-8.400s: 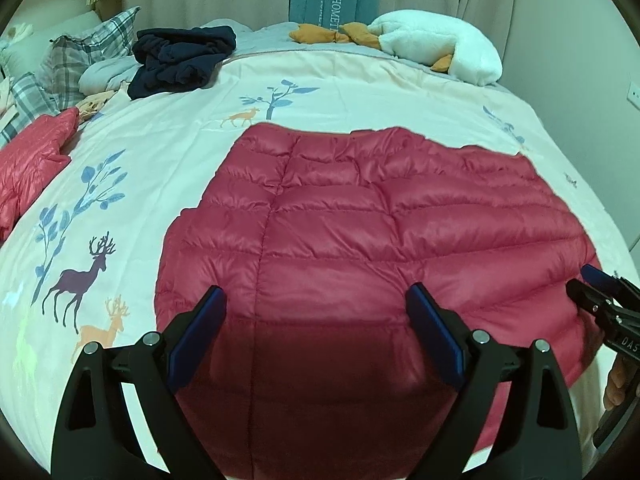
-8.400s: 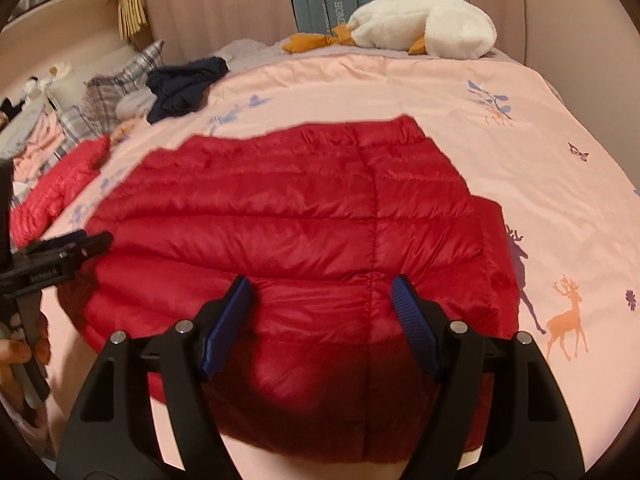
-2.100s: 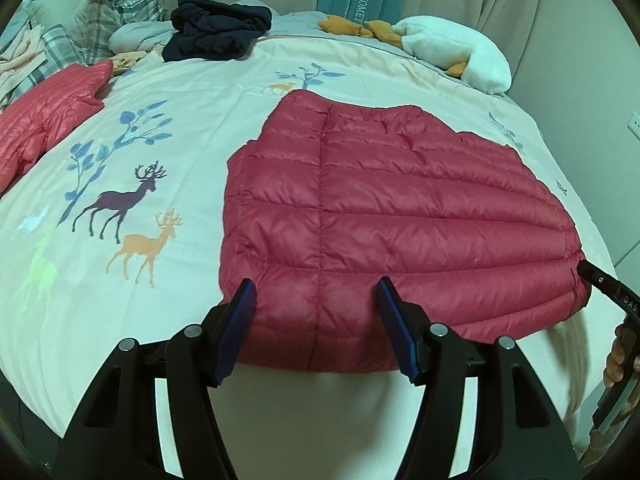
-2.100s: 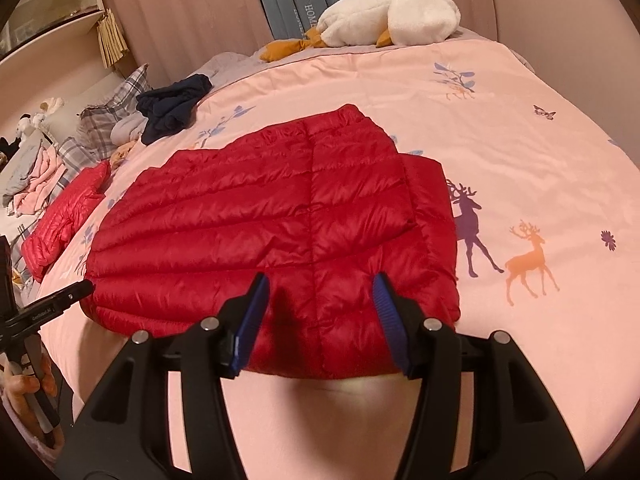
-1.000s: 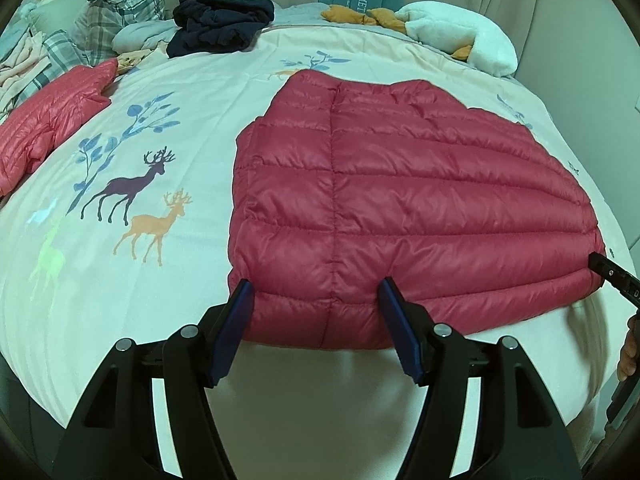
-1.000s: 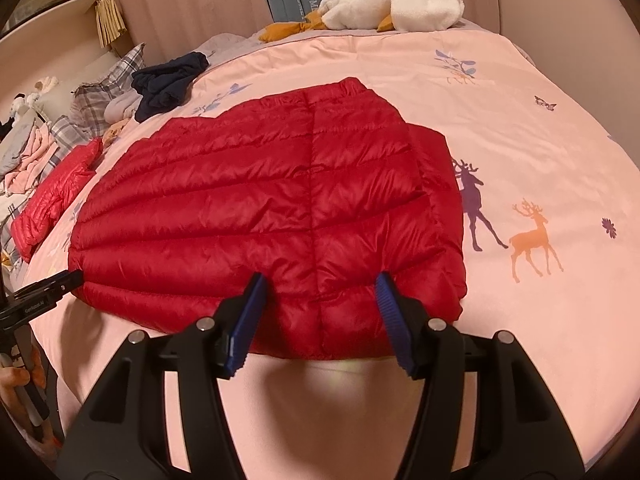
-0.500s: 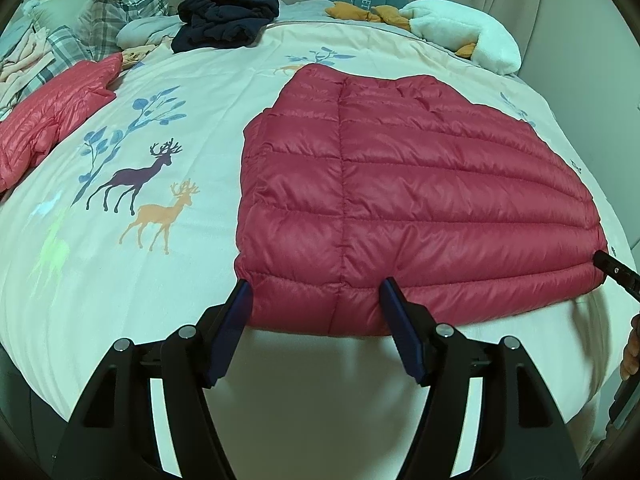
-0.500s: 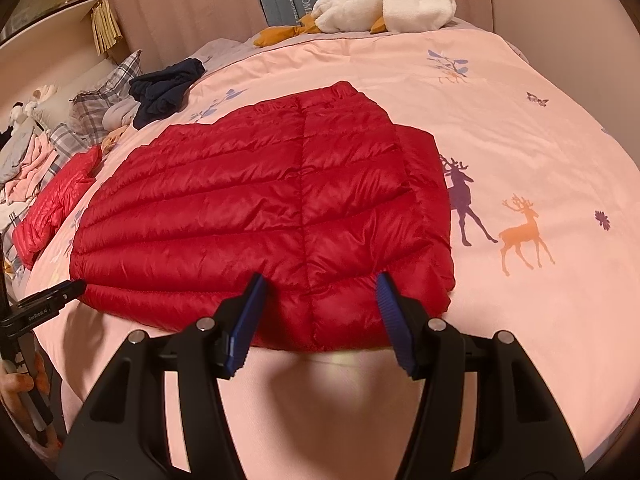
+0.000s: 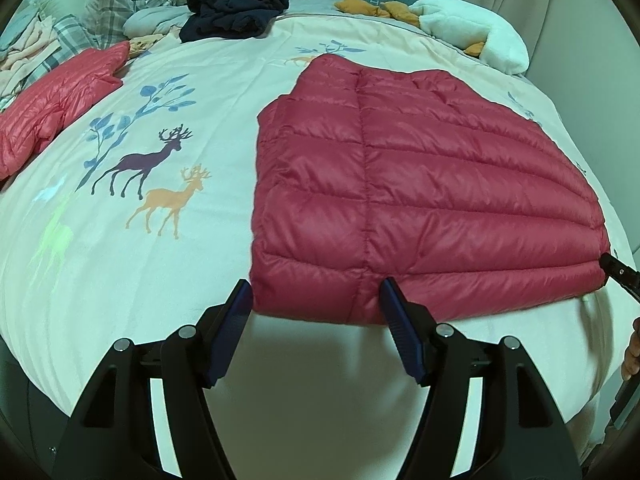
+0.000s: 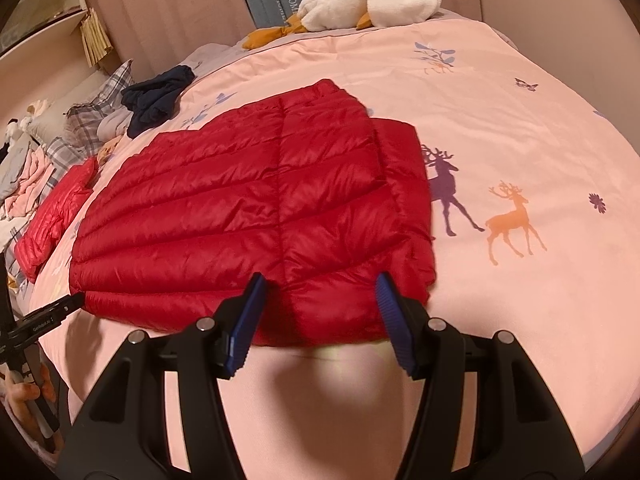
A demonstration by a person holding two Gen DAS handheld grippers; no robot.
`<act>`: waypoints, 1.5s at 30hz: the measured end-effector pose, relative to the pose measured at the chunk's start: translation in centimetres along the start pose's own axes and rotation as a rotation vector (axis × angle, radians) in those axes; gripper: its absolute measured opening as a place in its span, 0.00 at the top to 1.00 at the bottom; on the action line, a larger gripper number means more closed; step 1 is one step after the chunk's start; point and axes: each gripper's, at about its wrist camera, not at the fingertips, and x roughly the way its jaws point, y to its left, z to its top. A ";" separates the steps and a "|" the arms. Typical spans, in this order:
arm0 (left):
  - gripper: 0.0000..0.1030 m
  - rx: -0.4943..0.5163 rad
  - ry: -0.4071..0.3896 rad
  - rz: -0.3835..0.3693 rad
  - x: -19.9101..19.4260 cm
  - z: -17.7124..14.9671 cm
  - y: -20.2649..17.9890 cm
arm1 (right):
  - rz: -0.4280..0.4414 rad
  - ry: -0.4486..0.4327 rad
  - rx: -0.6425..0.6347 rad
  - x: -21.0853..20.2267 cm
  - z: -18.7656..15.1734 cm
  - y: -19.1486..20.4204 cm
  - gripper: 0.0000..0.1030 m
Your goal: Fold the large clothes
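red quilted down jacket lies flat on the deer-print bed cover. left gripper and right gripper, both at 6 o'clock by its hem, gape wide, holding nothing.

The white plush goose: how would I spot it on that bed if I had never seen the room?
Start at the printed bedspread and look to its far edge, by the curtain. The white plush goose lies there on its side, beyond the red down jacket. It is the only white, furry thing, with an orange beak and orange feet.
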 end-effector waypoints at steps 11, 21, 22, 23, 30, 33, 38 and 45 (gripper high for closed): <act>0.35 -0.009 -0.008 0.011 -0.5 0.2 0.5 | -0.038 -0.013 0.013 -0.7 0.3 -0.8 0.43; 0.31 -0.028 -0.020 0.070 -1.5 1.1 1.5 | -0.109 -0.061 0.020 -2.3 1.0 -1.3 0.34; 0.20 -0.029 -0.023 0.073 -1.8 1.3 1.5 | -0.104 -0.070 0.015 -2.6 1.1 -1.1 0.30; 0.17 -0.030 -0.029 0.074 -2.0 1.4 1.4 | -0.101 -0.079 0.009 -2.9 1.3 -0.8 0.28; 0.08 0.027 -0.113 0.061 -5.2 2.9 -0.7 | -0.044 -0.116 -0.050 -4.8 2.4 2.2 0.13; 0.01 0.042 -0.138 0.060 -6.2 3.4 -1.5 | -0.031 -0.105 -0.074 -5.1 2.5 3.4 0.07; 0.01 0.048 -0.151 0.064 -7.0 3.8 -2.2 | -0.020 -0.056 -0.116 -4.8 2.2 5.0 0.02; 0.01 0.004 -0.083 0.038 -6.6 3.8 -1.8 | -0.059 0.030 -0.171 -3.8 2.1 6.7 0.02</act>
